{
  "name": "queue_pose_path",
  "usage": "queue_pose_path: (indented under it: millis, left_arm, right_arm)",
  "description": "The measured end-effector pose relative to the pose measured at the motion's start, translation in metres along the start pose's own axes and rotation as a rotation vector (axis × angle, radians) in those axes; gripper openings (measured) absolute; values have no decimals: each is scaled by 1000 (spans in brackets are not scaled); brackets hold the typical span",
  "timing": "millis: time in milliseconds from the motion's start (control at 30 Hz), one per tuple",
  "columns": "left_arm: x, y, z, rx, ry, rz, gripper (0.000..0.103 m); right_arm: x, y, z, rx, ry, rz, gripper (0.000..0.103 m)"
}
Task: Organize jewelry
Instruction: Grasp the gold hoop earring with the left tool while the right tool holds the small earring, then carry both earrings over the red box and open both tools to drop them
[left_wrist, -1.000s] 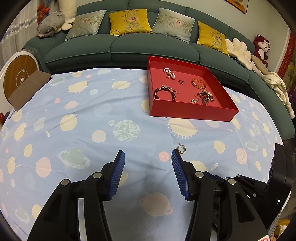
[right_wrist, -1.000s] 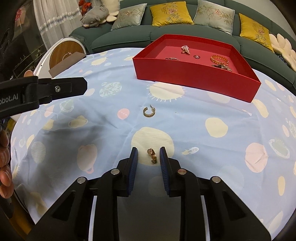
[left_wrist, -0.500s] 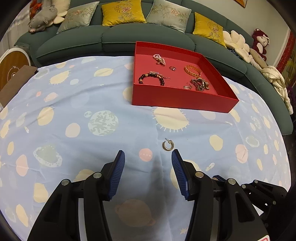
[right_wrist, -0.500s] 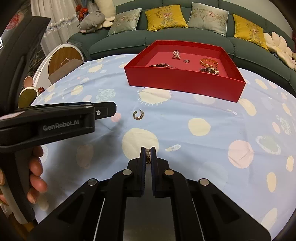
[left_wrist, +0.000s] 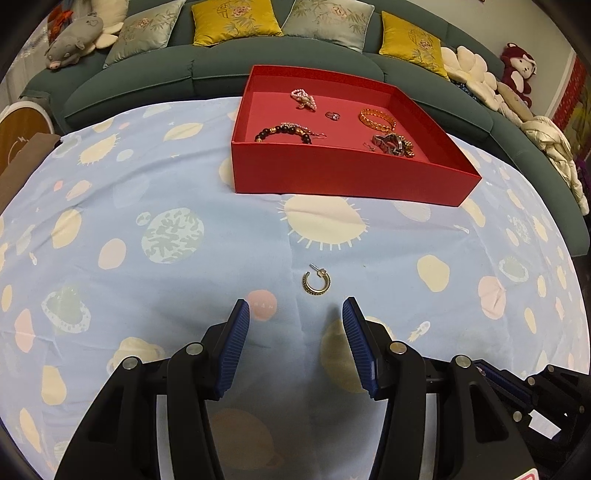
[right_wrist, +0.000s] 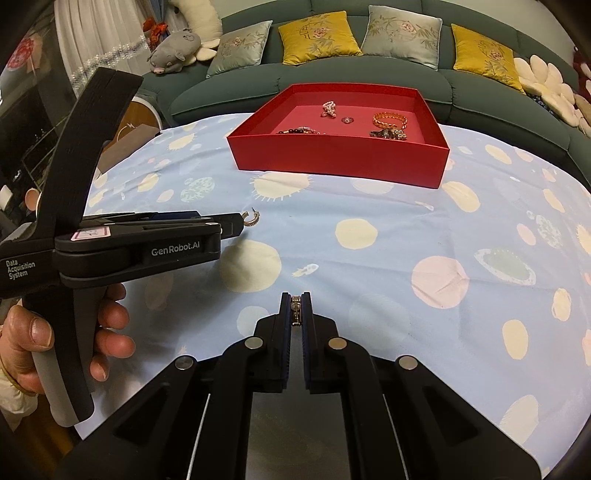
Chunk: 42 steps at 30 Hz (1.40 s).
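Note:
A gold hoop earring (left_wrist: 316, 282) lies on the blue planet-print cloth, just ahead of my left gripper (left_wrist: 295, 314), which is open with nothing between its blue pads. In the right wrist view the same hoop earring (right_wrist: 252, 218) shows at the tip of the left gripper (right_wrist: 236, 225), held in a hand. My right gripper (right_wrist: 295, 306) is shut on a small gold earring (right_wrist: 295, 308), lifted off the cloth. The red tray (left_wrist: 351, 177) stands farther back and holds several bracelets and a ring (left_wrist: 332, 115).
A green curved sofa (left_wrist: 221, 70) with yellow and grey cushions runs behind the table. Plush toys sit at both ends of it. A round white and wood object (left_wrist: 22, 129) and a brown box (right_wrist: 125, 144) stand at the left edge.
My right gripper closed on the small gold earring and lifted it. My left gripper moved forward and down toward the hoop earring, which now lies just ahead of its pads.

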<state>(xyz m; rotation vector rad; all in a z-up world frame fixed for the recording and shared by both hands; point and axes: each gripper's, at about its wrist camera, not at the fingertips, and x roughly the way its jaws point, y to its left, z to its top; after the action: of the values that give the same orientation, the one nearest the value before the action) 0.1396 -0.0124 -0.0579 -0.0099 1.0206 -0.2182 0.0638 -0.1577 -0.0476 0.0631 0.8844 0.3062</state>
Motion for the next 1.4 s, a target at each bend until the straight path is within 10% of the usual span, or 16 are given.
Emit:
queue_pose_path:
  millis: [400, 800, 1400]
  left_arm:
    - [17, -11, 6, 56, -68, 33, 51]
    - [19, -18, 2, 119, -121, 107, 15]
    - [-43, 4, 23, 7, -178, -1, 14]
  right_arm:
    - [-5, -13, -5, 31, 2, 2, 4]
    - [-5, -23, -4, 59, 1, -6, 4]
    - [-25, -27, 18, 82, -71, -5, 4]
